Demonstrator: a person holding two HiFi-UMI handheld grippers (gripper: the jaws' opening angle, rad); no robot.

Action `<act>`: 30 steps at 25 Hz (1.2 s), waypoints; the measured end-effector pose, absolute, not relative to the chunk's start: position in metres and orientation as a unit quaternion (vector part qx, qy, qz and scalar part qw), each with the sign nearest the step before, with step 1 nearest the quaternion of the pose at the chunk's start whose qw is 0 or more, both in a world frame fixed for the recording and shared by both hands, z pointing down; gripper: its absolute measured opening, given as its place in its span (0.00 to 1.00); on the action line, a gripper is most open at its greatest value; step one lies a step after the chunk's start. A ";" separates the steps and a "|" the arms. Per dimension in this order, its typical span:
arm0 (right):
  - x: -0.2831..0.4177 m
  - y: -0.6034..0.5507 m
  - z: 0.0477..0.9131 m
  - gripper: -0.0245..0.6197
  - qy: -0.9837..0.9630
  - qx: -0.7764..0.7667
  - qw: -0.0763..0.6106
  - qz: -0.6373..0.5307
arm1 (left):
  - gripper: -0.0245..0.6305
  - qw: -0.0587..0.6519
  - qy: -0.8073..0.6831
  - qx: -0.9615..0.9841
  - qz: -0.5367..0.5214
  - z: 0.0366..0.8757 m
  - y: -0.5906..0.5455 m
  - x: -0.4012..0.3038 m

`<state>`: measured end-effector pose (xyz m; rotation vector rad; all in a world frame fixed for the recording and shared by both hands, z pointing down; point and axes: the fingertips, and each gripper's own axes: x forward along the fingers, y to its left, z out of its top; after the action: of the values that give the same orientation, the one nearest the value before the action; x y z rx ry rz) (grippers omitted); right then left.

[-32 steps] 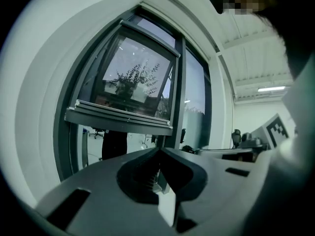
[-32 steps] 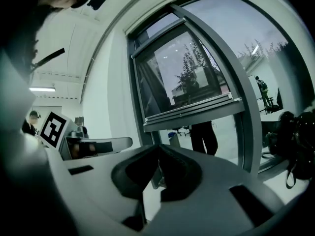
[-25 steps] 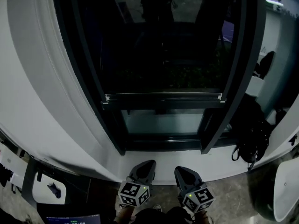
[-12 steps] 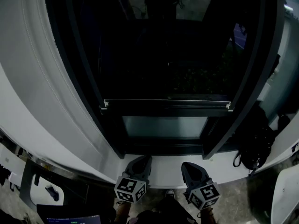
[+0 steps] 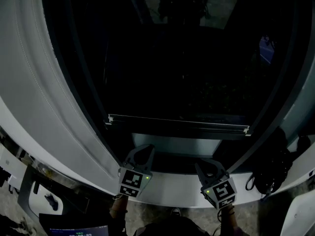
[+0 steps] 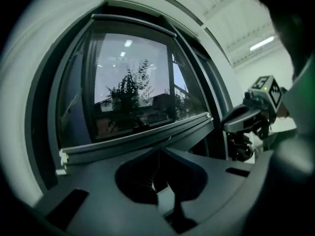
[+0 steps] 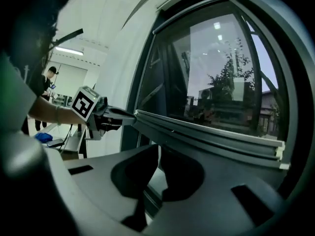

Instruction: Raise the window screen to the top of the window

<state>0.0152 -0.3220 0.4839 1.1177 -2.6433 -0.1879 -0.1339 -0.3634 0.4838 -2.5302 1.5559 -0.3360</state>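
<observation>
The window screen's pale bottom bar (image 5: pixel 177 123) runs across the dark window frame (image 5: pixel 88 82), low in the opening. It also shows as the bar (image 6: pixel 138 136) in the left gripper view and the bar (image 7: pixel 206 132) in the right gripper view. My left gripper (image 5: pixel 142 150) is shut and empty, its tips just below the bar's left part. My right gripper (image 5: pixel 205 164) is shut and empty below the bar's right part. The right gripper view shows the left gripper (image 7: pixel 129 116) right at the bar's end; I cannot tell if it touches.
A white sill (image 5: pixel 167 193) runs under the window, and a white curved wall (image 5: pixel 29 107) stands at the left. A black bag (image 5: pixel 269 166) hangs at the right. A person (image 7: pixel 49 77) stands far back in the room. A lit display (image 5: pixel 78 230) sits at the bottom left.
Both grippers have risen from below the sill toward the screen's bottom bar and spread apart. The head view has tilted, so the bar sits lower in the picture.
</observation>
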 end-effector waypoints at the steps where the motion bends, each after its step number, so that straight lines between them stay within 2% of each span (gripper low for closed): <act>1: 0.017 -0.332 0.481 0.06 -0.911 0.382 0.140 -0.074 | 0.04 0.096 0.518 -0.840 -0.129 0.479 -0.373 -0.136; 8: 0.025 -0.387 0.476 0.06 -0.894 0.359 0.226 -0.144 | 0.04 0.187 0.481 -0.817 -0.259 0.465 -0.422 -0.133; 11: 0.027 -0.406 0.478 0.13 -0.873 0.352 0.284 -0.181 | 0.08 0.229 0.453 -0.792 -0.338 0.474 -0.437 -0.133; 14: 0.031 -0.424 0.476 0.13 -0.845 0.356 0.324 -0.234 | 0.11 0.259 0.425 -0.769 -0.401 0.482 -0.447 -0.134; 21: 0.033 -0.445 0.481 0.13 -0.792 0.324 0.408 -0.317 | 0.11 0.304 0.349 -0.721 -0.515 0.500 -0.455 -0.132; 27: 0.029 -0.452 0.487 0.13 -0.778 0.296 0.444 -0.331 | 0.11 0.300 0.315 -0.719 -0.542 0.501 -0.456 -0.132; 30: 0.028 -0.452 0.491 0.09 -0.765 0.280 0.474 -0.333 | 0.11 0.307 0.300 -0.710 -0.558 0.505 -0.457 -0.130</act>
<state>0.0285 -0.4517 0.4913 0.6842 -1.8721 -0.8144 -0.1302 -0.4565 0.5049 -1.8793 0.7932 -1.4757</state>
